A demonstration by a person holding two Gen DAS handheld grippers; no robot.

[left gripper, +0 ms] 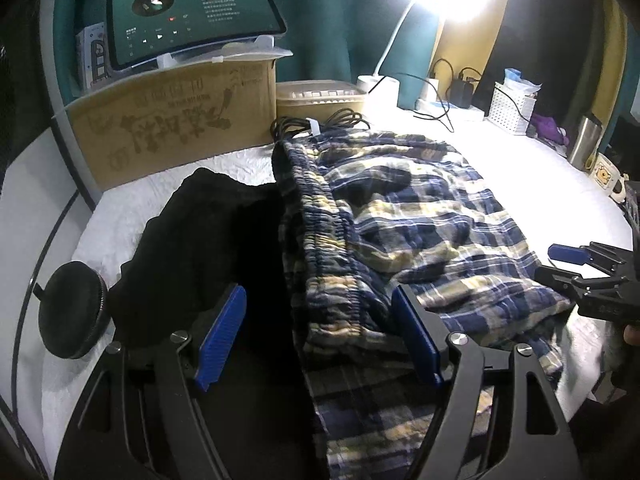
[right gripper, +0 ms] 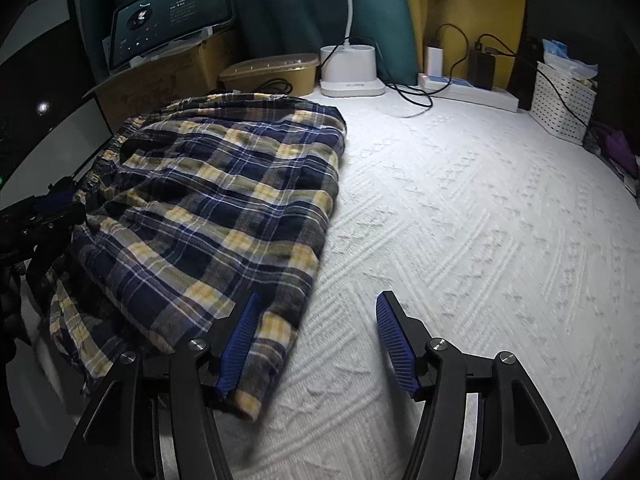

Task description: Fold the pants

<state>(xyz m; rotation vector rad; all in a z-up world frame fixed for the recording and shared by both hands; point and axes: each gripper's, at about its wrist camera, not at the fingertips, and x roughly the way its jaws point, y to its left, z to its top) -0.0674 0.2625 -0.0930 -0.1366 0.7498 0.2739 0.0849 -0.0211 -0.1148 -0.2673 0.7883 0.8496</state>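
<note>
Blue, yellow and white plaid pants (left gripper: 400, 216) lie folded in a rumpled stack on the white textured bed cover (right gripper: 480, 220). Their elastic waistband (left gripper: 324, 216) runs toward me. My left gripper (left gripper: 320, 328) hangs open over the waistband's near end, one blue pad above a black garment (left gripper: 208, 232) and the other above the plaid cloth. In the right wrist view the pants (right gripper: 208, 200) fill the left side. My right gripper (right gripper: 318, 332) stands open at their near right corner, with the cloth's edge beside its left finger (right gripper: 240, 340) and bare cover under the rest.
A cardboard box (left gripper: 172, 120) with a tablet (left gripper: 192, 16) on it stands at the back left. A round black case (left gripper: 72, 312) lies at the left. A food container (left gripper: 320, 96), lamp base (right gripper: 348, 68), cables, power strip (right gripper: 468, 92) and white basket (right gripper: 560, 108) line the back.
</note>
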